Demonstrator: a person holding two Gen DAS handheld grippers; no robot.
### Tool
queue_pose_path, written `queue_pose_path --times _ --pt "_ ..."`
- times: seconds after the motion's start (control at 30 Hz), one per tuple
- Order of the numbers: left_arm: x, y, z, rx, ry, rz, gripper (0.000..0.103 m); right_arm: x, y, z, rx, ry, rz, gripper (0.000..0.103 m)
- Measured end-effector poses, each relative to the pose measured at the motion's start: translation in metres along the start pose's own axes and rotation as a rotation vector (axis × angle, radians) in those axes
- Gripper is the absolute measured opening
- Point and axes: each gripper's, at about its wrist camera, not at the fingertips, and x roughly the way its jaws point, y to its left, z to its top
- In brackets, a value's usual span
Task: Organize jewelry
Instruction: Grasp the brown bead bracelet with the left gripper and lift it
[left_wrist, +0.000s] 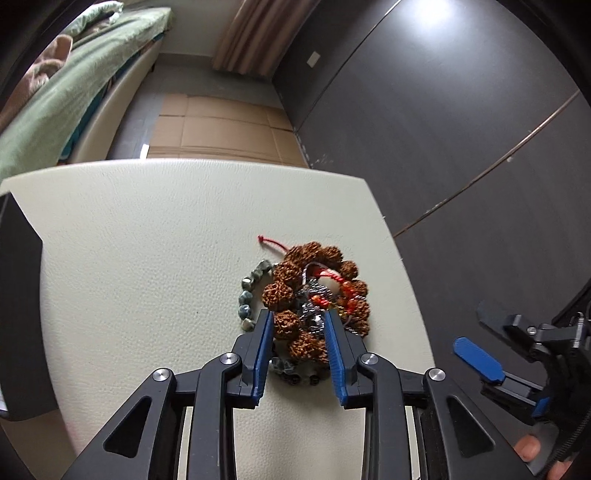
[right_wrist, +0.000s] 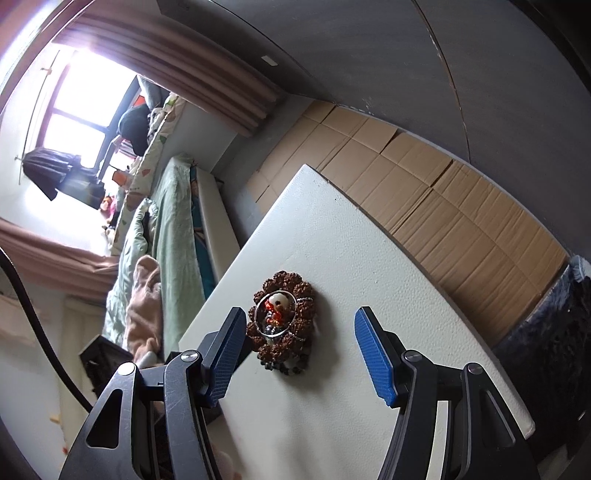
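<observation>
A pile of jewelry lies on the white table (left_wrist: 147, 240). On top is a brown rough-bead bracelet (left_wrist: 314, 258) with a red cord (left_wrist: 271, 243), around silver chains and a pale bead (left_wrist: 328, 284). A grey-green stone bracelet (left_wrist: 245, 299) lies beneath at the left. My left gripper (left_wrist: 299, 317) is open, its blue fingers straddling the near side of the brown bracelet. In the right wrist view the pile (right_wrist: 282, 321) sits ahead of my right gripper (right_wrist: 301, 321), which is open wide and held above the table (right_wrist: 332, 240). The right gripper also shows in the left wrist view (left_wrist: 480, 354).
A dark box (left_wrist: 18, 314) stands at the table's left edge. Flattened cardboard (left_wrist: 221, 125) covers the floor beyond the table. A bed with green bedding (left_wrist: 74, 81) is at the left, and a dark wall (left_wrist: 443, 129) at the right.
</observation>
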Motion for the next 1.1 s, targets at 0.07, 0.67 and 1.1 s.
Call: queue_pose_path --times 0.07,0.67,1.1 --pt "0.006 0.001 0.001 -0.013 0.006 0.001 0.030 0.000 -0.001 0.001 -0.003 -0.001 0.001 0.062" --pt "-0.032 -0.003 0.007 -0.030 -0.104 -0.099 0.020 0.004 0.005 -0.004 -0.006 0.010 0.005 0.062" --pt "-0.105 -0.005 0.015 0.014 -0.215 -0.160 0.020 0.012 0.017 -0.012 -0.041 0.031 -0.002 0.062"
